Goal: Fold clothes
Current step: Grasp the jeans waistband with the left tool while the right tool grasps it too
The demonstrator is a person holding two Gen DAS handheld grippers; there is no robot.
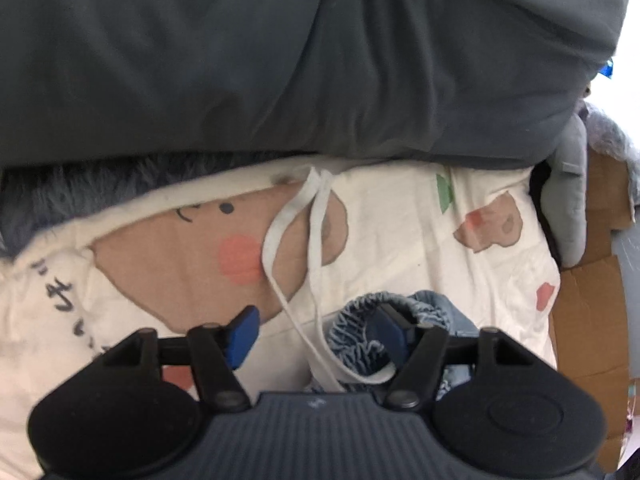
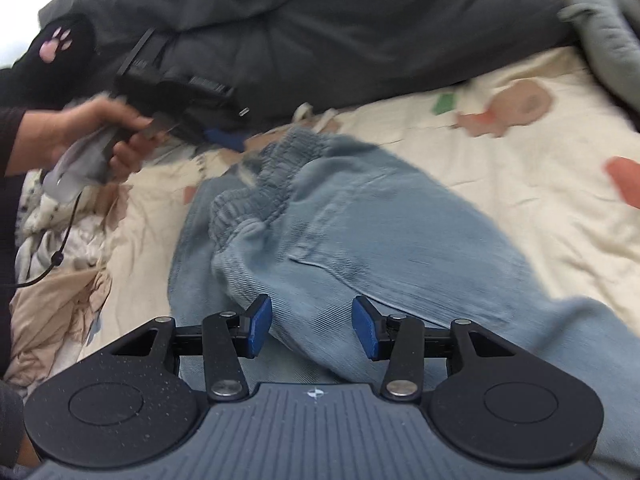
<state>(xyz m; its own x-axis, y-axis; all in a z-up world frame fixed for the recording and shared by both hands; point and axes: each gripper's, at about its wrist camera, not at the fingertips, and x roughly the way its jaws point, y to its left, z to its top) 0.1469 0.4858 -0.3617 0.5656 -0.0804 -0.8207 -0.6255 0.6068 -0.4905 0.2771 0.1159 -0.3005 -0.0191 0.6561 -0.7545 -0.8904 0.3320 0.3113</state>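
A cream bed sheet point(image 2: 460, 184) printed with brown cartoon animals, pink cheeks and small green shapes covers the bed. Along its far edge lies a bulky dark grey duvet point(image 1: 280, 60). A grey plush toy point(image 1: 568, 200) rests at the sheet's right edge, beside brown cardboard point(image 1: 588, 312). A black cushion with a pink paw print point(image 2: 56, 44) sits at the far left corner.

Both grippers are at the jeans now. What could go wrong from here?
1. The white drawstring trails between the open left gripper's fingers; closing may catch it along with the elastic waistband.
2. The right gripper hovers open over a flat stretch of the jeans and might pinch the printed bedsheet underneath too.
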